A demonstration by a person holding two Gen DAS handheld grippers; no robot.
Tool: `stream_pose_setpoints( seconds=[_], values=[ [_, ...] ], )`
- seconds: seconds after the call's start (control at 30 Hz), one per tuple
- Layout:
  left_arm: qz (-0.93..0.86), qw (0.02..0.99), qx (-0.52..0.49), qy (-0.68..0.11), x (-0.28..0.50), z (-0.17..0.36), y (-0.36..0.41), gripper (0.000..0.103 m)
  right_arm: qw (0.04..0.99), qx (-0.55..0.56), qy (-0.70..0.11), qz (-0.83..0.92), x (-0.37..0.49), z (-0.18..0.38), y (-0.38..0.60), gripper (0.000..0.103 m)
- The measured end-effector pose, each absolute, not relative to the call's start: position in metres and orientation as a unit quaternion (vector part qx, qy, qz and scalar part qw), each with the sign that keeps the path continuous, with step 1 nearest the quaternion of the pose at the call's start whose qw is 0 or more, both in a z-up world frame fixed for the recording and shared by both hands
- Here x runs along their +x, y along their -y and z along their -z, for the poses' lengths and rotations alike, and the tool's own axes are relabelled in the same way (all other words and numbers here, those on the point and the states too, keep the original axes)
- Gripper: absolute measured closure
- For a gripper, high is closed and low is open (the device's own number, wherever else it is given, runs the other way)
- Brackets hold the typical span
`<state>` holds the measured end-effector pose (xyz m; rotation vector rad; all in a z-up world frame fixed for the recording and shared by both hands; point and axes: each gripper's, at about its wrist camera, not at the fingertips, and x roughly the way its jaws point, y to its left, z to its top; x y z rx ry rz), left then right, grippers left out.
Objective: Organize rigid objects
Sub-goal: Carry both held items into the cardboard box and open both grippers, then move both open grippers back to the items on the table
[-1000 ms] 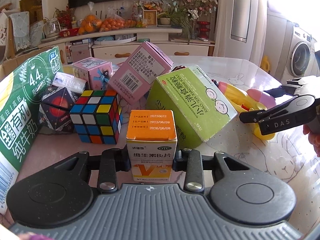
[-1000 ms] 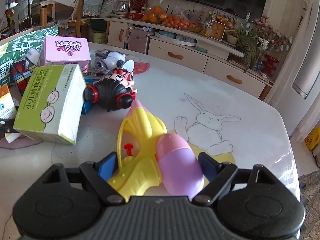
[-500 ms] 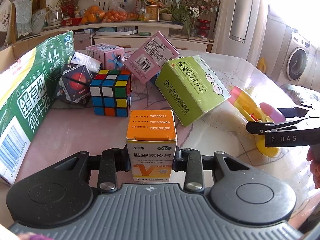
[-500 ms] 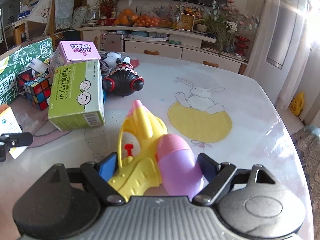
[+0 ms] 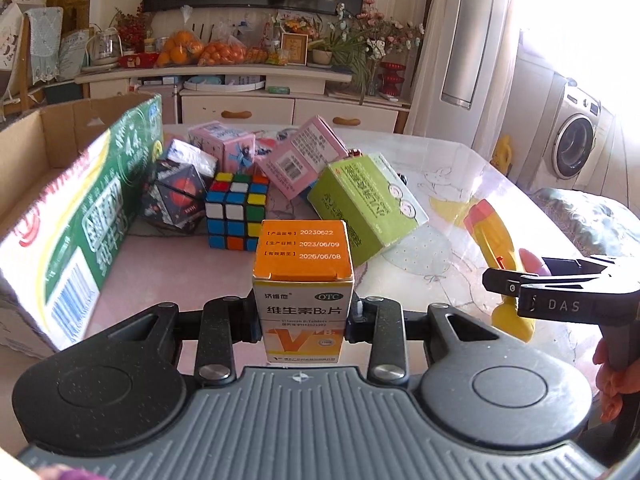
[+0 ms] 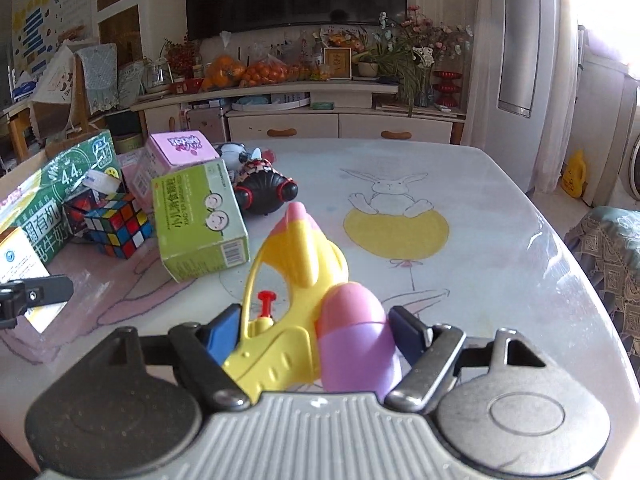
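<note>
My left gripper [image 5: 304, 314] is shut on a small orange-and-white vitamin box [image 5: 303, 276], held upright above the table's near left side. My right gripper [image 6: 316, 332] has a yellow toy water gun [image 6: 304, 256] with a pink and purple tank [image 6: 356, 340] between its blue pads [image 6: 222, 334]. Its jaws are closing, and the pads press on the grip and the tank. In the left wrist view the water gun [image 5: 492, 232] sits off to the right, its rear hidden behind the right gripper's black fingers [image 5: 560, 292].
A green milk carton [image 5: 80, 216] fronts an open cardboard box [image 5: 40, 140] at the left. A Rubik's cube [image 5: 236, 212], a black faceted puzzle [image 5: 176, 196], pink boxes [image 5: 300, 156], a green medicine box [image 5: 364, 204] and a black round toy [image 6: 264, 192] crowd mid-table. The table's edge [image 6: 572, 256] curves at the right.
Both grippers have drawn back from the pile and risen a little, each keeping its object. The right gripper has rolled level and its jaws have narrowed on the water gun.
</note>
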<state>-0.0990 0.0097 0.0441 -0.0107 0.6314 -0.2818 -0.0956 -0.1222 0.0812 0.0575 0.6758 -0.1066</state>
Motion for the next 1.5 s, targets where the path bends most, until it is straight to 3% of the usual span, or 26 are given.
stream_pose_setpoints(
  seconds=[0.63, 1.23, 1.3, 1.37, 1.5],
  values=[
    [-0.015, 0.966, -0.061, -0.249, -0.076, -0.115, -0.151, 0.061, 0.959, 0.010, -0.244, -0.146, -0.039, -0.166, -0.053, 0.025],
    [-0.121, 0.943, -0.104, -0.292, -0.015, -0.092, -0.233, 0.060, 0.936, -0.035, -0.271, -0.220, 0.013, -0.138, -0.150, 0.023],
    [-0.120, 0.942, -0.107, -0.296, -0.016, -0.091, -0.234, 0.053, 0.935, -0.026, -0.273, -0.223, 0.012, -0.139, -0.150, 0.023],
    [-0.122, 0.942, -0.109, -0.293, -0.023, -0.093, -0.229, 0.031, 0.937, -0.022, -0.271, -0.219, 0.009, -0.140, -0.149, 0.022],
    [-0.127, 0.944, -0.109, -0.283, -0.033, -0.097, -0.226, 0.006, 0.948, -0.018, -0.252, -0.193, -0.002, -0.143, -0.140, 0.011]
  ],
)
